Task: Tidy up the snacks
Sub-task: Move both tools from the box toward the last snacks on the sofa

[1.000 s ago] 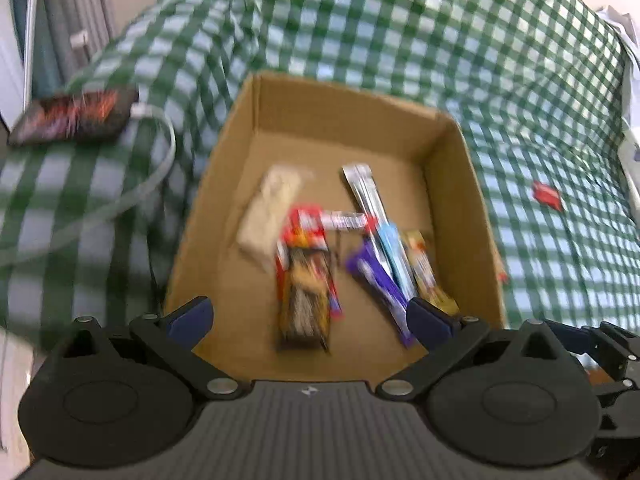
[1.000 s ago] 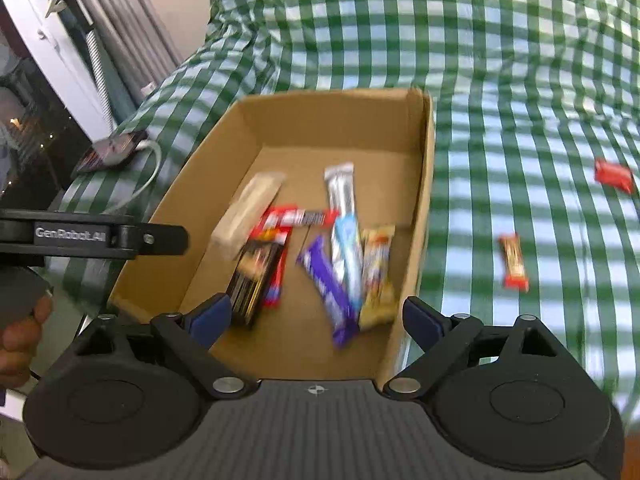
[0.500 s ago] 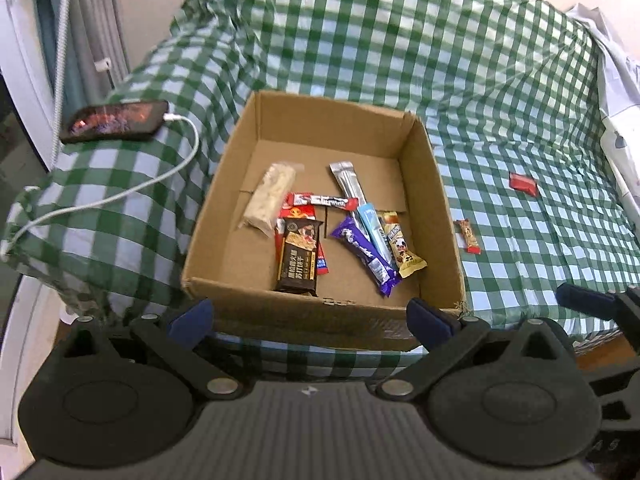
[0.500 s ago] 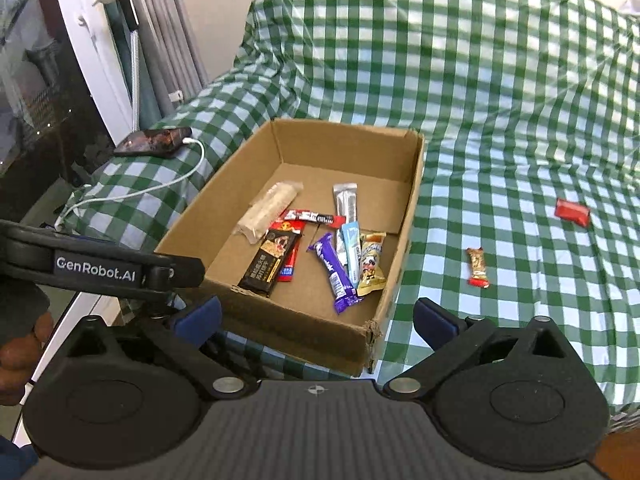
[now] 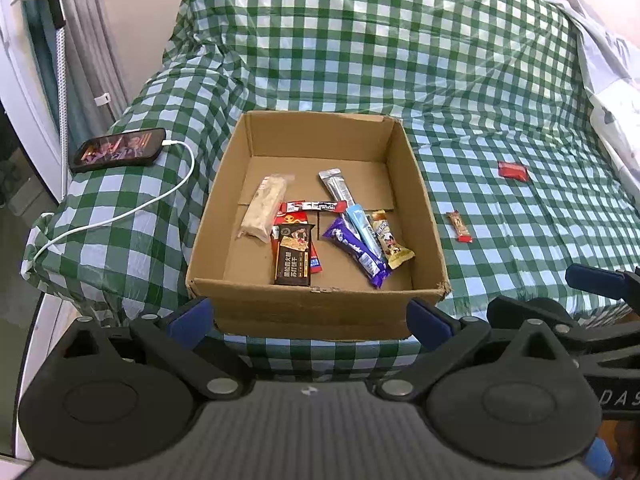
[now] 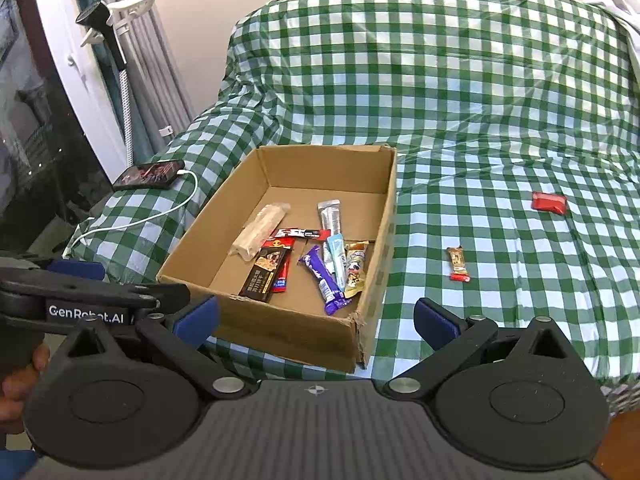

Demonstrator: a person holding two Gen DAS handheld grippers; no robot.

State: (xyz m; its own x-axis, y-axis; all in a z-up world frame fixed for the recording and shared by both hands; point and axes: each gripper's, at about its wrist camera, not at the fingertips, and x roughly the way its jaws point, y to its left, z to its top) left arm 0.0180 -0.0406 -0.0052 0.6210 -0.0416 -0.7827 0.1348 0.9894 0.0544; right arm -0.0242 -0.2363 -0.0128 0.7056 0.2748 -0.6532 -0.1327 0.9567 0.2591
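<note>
The small brown-and-red snack bar (image 6: 458,264) lies flat on the checked cloth, outside the cardboard box (image 6: 382,240) and off to its right, its long axis running roughly away from me with a slight lean. Farther out and farther right sits a red wrapped snack (image 6: 549,202), well apart from the bar. Those two look to me like the only strays; the rest are already in the box: a pale oat-coloured bar (image 5: 265,207), a silver stick pack (image 5: 336,187), a dark biscuit pack (image 5: 293,254) over a red one, a purple bar (image 5: 357,251), a light blue stick (image 5: 363,230) and a yellow cartoon-printed pack (image 5: 388,239). My right gripper (image 6: 316,322) hangs in front of the box's near right corner, fingers spread wide and holding nothing; the little bar lies ahead of it and to the right, just beyond the right finger's line. My left gripper (image 5: 309,318) hovers before the box's near wall, equally wide and empty, with the whole box between it and the bar. So the right hand is plainly the nearer one, and I judge the next pick falls to it: swing right, and close across the bar's narrow width. A phone (image 5: 118,150) on its white charging cable (image 5: 132,210) rests on the cloth left of the box, out of the way.
</note>
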